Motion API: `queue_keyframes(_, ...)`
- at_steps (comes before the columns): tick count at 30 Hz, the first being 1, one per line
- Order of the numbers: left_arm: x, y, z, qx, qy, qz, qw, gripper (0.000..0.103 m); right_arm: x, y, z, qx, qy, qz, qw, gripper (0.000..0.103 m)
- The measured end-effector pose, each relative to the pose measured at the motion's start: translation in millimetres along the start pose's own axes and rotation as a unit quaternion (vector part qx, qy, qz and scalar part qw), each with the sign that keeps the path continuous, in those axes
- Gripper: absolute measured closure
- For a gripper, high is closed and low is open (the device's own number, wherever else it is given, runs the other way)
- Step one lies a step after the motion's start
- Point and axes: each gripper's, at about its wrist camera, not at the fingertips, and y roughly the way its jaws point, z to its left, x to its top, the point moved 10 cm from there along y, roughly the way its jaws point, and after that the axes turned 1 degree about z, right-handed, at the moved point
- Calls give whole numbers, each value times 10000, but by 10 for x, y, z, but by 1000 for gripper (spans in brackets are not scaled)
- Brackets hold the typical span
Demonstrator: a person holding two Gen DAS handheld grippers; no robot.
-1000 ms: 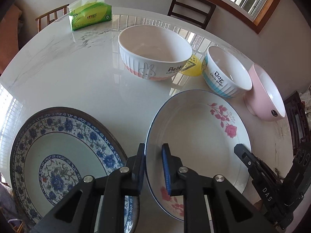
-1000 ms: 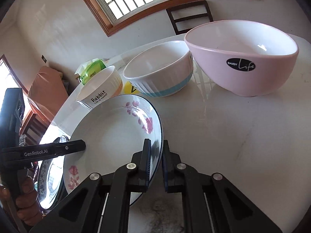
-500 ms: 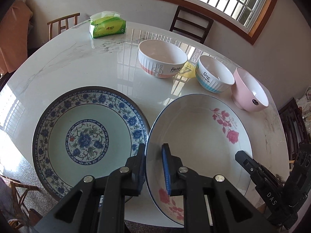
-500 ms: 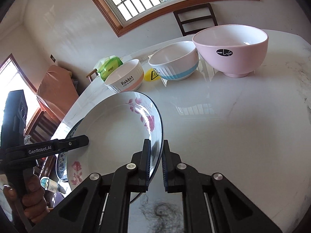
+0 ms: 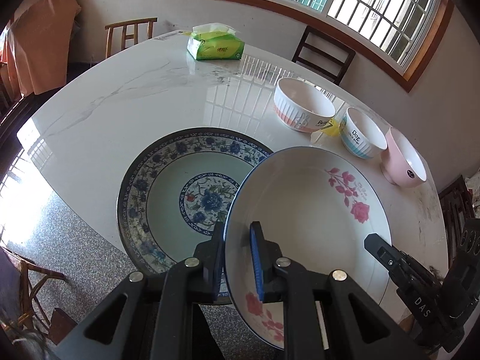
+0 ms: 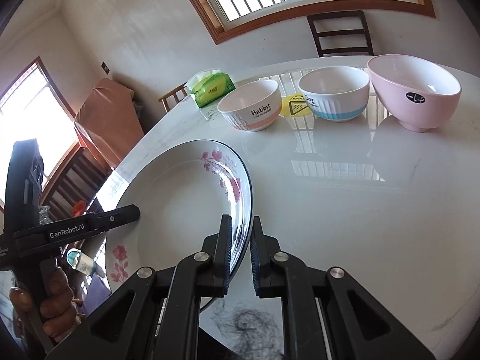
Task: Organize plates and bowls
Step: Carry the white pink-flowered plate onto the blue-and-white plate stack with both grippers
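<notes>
now both hand-held grippers, left hand-held gripper (image 5: 237, 258) and right hand-held gripper (image 6: 240, 252), clamp the rose plate (image 5: 306, 207).

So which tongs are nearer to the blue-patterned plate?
Left. The left tongs, gripping the rose plate, hang above the blue-patterned plate; the right tongs grip the opposite rim.

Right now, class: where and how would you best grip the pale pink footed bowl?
Grip the pale pink footed bowl by its rim, from above, one finger inside. It stands upright and open, its wall too wide to span, with the blue-banded white bowl close beside it.
</notes>
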Motion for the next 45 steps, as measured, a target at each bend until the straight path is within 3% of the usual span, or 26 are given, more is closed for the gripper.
queue_keyframes(19,-1,-60,651,170,-508,-14,9986,86,-65,424,601,164,-483,409,9979,91)
queue_keyframes(45,200,176,858,395,-564,20,9976,86,-38,774,702,91,-648,587,9961,91)
